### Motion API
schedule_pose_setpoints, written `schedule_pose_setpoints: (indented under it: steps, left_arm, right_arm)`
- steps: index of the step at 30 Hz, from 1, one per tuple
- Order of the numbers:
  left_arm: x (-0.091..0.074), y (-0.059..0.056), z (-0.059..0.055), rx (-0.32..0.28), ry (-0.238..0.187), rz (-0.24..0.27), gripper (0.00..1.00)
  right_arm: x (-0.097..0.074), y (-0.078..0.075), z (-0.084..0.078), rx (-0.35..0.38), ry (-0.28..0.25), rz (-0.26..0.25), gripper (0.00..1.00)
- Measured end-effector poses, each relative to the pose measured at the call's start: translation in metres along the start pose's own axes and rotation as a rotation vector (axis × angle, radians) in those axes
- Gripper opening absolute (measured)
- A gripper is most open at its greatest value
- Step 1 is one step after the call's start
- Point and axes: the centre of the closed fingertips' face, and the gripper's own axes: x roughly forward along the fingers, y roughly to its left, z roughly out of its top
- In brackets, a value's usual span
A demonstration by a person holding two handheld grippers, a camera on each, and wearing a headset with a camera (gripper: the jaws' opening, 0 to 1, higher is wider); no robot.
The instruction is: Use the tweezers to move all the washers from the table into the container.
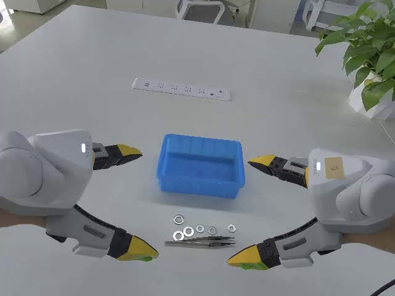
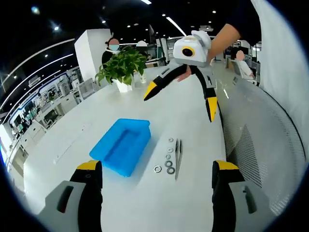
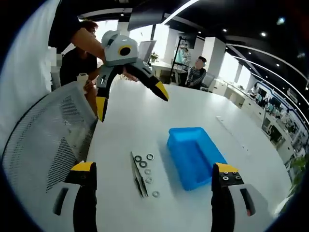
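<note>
On the surface near the blue container, tweezers lie untouched beside the washers. My left gripper and right gripper jaws gape apart, empty; grasping the tweezers likely comes first.

The left tongs and right tongs share bulky white shells, black jointed jaws and yellow tips (the lower tips tinged green). A small white light glows on each shell; the right shell bears a tan sticker. The person wears a dark short sleeve.
</note>
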Motion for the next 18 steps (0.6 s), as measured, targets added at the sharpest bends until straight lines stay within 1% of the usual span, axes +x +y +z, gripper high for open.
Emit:
schedule_pose_setpoints:
  steps: [3,4,5,7,8,9,10,13,15,18]
  left_arm:
    - [-0.002,0.000,0.002,0.001,-0.005,0.009,1.00]
    - [-0.003,0.000,0.003,-0.007,-0.011,0.014,1.00]
    - [-0.004,-0.001,0.007,-0.027,-0.026,0.016,1.00]
    - [-0.005,-0.006,0.010,-0.019,-0.040,0.000,1.00]
    - [-0.006,-0.008,0.010,-0.007,-0.037,-0.004,1.00]
    - [-0.006,-0.008,0.007,0.023,-0.019,0.000,1.00]
    - [-0.006,-0.009,0.006,0.032,-0.011,0.002,1.00]
    - [-0.006,-0.008,0.002,0.019,-0.002,0.008,1.00]
    - [-0.006,-0.008,0.002,0.005,-0.009,0.017,1.00]
    - [-0.004,-0.008,0.002,0.003,-0.008,0.018,1.00]
  right_arm:
    - [0.000,0.000,0.000,0.009,0.001,-0.002,1.00]
    - [0.000,0.002,0.000,0.014,-0.001,0.002,1.00]
    - [-0.001,0.005,0.003,0.022,-0.006,0.013,1.00]
    - [-0.001,0.009,0.005,0.004,-0.005,0.027,1.00]
    - [-0.002,0.010,0.004,-0.008,0.001,0.033,1.00]
    - [-0.001,0.012,0.003,-0.018,0.004,0.043,1.00]
    - [-0.001,0.013,0.003,-0.020,0.004,0.046,1.00]
    - [0.001,0.013,0.002,-0.015,0.009,0.048,1.00]
    - [0.002,0.014,0.004,-0.011,0.002,0.043,1.00]
    - [0.002,0.013,0.008,-0.009,-0.008,0.041,1.00]
